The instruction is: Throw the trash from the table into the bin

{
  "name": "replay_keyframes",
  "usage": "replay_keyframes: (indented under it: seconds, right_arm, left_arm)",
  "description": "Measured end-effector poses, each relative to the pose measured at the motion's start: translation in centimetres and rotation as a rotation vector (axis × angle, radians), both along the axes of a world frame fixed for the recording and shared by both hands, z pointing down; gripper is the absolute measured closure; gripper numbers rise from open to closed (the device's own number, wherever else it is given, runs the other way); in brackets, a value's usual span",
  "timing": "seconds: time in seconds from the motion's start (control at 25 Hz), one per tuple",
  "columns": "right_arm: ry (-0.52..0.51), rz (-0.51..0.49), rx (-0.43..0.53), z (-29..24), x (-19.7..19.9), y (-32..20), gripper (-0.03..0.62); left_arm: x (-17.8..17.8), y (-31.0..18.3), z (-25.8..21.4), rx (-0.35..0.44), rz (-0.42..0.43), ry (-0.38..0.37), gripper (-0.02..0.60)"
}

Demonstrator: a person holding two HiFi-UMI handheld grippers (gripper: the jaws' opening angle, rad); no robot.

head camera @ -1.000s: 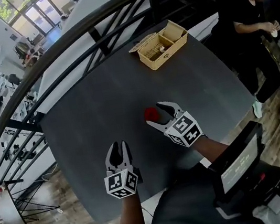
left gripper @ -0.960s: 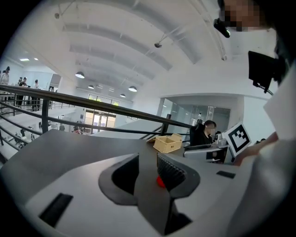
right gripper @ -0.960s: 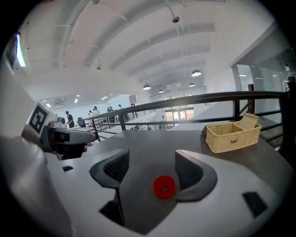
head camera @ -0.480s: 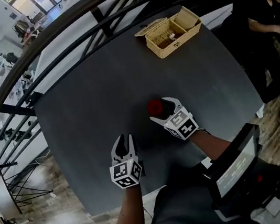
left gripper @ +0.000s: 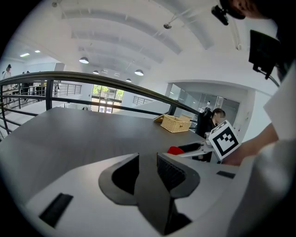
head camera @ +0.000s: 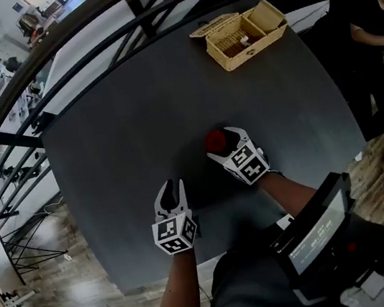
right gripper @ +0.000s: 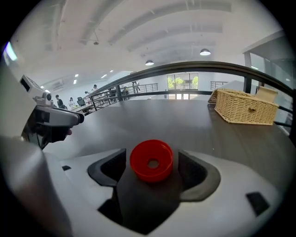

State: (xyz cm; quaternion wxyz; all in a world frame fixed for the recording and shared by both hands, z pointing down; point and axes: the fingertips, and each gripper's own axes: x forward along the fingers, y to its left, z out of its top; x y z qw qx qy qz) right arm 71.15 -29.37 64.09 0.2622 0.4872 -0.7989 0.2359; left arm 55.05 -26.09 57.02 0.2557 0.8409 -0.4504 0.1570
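A small red cap lies on the dark grey table. My right gripper is low over the table with the red cap between its jaws. They have just been opening wider, and a gap shows on both sides of the cap, so the pads are not pressing on it. My left gripper hovers nearer the table's front edge, left of the right one. Its jaws stand only a little apart with nothing between them. The cap and the right gripper also show in the left gripper view.
An open wicker basket stands at the table's far right corner. A black curved railing runs behind the table. A person in dark clothes stands off the table's right side. The front edge is close below the grippers.
Both grippers have come down toward the table. The right gripper's jaws now straddle the red cap, which earlier sat beside its left finger. The view has shifted, so the basket appears further right.
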Motion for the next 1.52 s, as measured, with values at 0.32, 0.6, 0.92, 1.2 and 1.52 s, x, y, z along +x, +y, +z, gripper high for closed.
replay_keyframes:
  seconds: [0.32,0.6,0.92,1.2,1.52]
  right_arm:
    - [0.044,-0.021,-0.028,0.8,-0.2,-0.2,0.286]
    - [0.015,-0.06,0.014,-1.2,-1.0,0.3,0.292]
    - [-0.069,-0.156,0.088,-7.4,-5.7,2.3,0.292]
    - [-0.171,-0.269,0.178,-14.0,-12.6,5.3,0.292]
    - [-0.2,-0.428,0.22,-19.6,-21.5,12.2,0.292]
  left_arm:
    - [0.2,-0.1,-1.0,0.038,0.002,-0.006,0.472]
    - [-0.9,1.4,-3.7,0.043,-0.056,0.104,0.474]
    - [-3.8,4.7,-7.7,0.114,-0.155,0.149,0.5]
    - [-10.0,9.6,-9.9,0.169,-0.3,0.169,0.569]
    - [-17.9,18.4,-15.5,0.279,-0.437,0.121,0.571]
